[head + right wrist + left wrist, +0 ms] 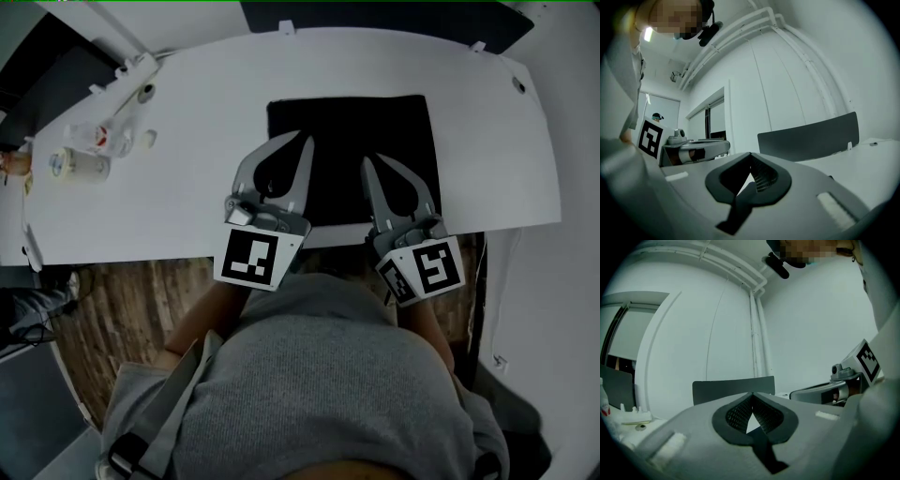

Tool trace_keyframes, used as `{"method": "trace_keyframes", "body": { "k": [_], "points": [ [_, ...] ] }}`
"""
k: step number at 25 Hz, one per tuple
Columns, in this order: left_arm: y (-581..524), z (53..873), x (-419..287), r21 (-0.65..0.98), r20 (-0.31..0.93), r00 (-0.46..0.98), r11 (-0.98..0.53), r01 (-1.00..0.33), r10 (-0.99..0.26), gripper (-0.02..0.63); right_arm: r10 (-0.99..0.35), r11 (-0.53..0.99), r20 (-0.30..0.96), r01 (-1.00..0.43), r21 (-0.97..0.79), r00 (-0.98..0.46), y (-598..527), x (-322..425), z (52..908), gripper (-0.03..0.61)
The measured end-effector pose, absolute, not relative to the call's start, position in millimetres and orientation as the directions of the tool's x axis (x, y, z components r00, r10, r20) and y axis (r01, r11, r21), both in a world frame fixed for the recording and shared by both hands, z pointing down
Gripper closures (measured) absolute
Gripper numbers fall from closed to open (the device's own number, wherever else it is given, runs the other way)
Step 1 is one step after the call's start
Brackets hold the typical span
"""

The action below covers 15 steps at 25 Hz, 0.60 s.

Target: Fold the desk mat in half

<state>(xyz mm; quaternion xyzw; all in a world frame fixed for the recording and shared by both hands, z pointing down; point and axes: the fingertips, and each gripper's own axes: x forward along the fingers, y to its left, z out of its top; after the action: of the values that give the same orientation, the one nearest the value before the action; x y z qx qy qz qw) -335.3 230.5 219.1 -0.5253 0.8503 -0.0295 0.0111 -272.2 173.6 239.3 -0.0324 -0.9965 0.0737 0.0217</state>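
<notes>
**Left tool [296, 141] and right tool [376, 161] shut over the desk mat [352, 122]**

Both are closed tip to tip, gripping nothing I can see; the mat lies flat on the bench [187, 187]. Better to open them, take its near corners evenly, and carry those to the far edge. Two tools, one mat.

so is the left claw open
No, the left claw has its jaws closed tip to tip in its own view.

Right gripper [750, 153], fingers together. Left gripper [724, 146] alongside, marker cube [650, 136] visible. Grey divider panel [811, 136]. White worktop [874, 157].
</notes>
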Motion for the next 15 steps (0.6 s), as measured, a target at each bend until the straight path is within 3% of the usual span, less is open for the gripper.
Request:
{"method": "trace_keyframes", "body": {
  "k": [15],
  "points": [
    [226.0, 225.6, -333.1, -0.047, 0.029, -0.446, 0.445, -0.895, -0.895, 0.612, 0.105, 0.990, 0.071, 0.097, -0.106, -0.992, 179.0, -274.0, 244.9, 0.577]
  ]
}}
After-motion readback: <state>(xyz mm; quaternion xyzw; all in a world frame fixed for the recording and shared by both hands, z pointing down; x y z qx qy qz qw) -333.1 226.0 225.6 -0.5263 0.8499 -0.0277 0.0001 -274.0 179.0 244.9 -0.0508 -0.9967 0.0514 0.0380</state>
